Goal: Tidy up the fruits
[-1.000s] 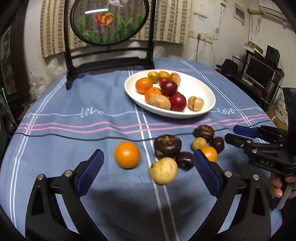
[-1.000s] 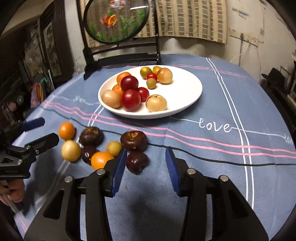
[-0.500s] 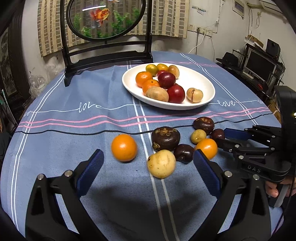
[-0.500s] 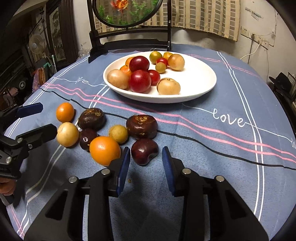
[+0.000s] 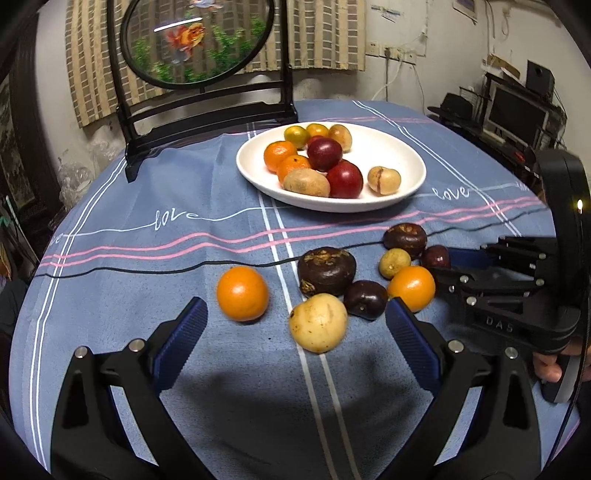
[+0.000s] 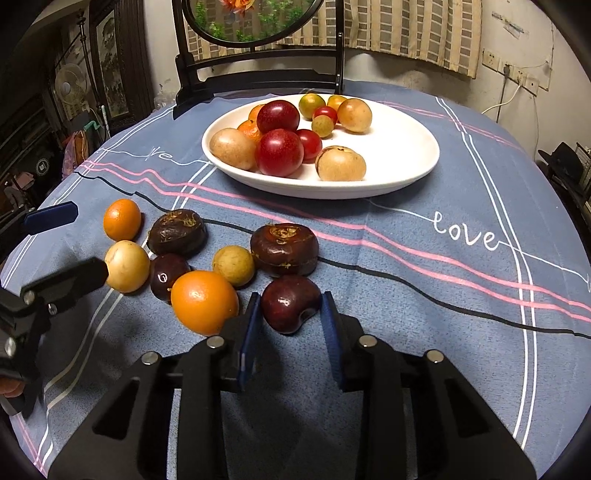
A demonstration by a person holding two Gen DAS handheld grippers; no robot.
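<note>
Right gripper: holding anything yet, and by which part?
Not clearly. The right gripper brackets the dark red plum at its sides; contact cannot be told. It sits on the blue tablecloth.

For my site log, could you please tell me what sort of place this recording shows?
Most likely a lived-in home room, not a lab: a table under a blue "love" tablecloth, a round goldfish screen on a dark stand, curtains, and a monitor on cluttered shelving.
</note>
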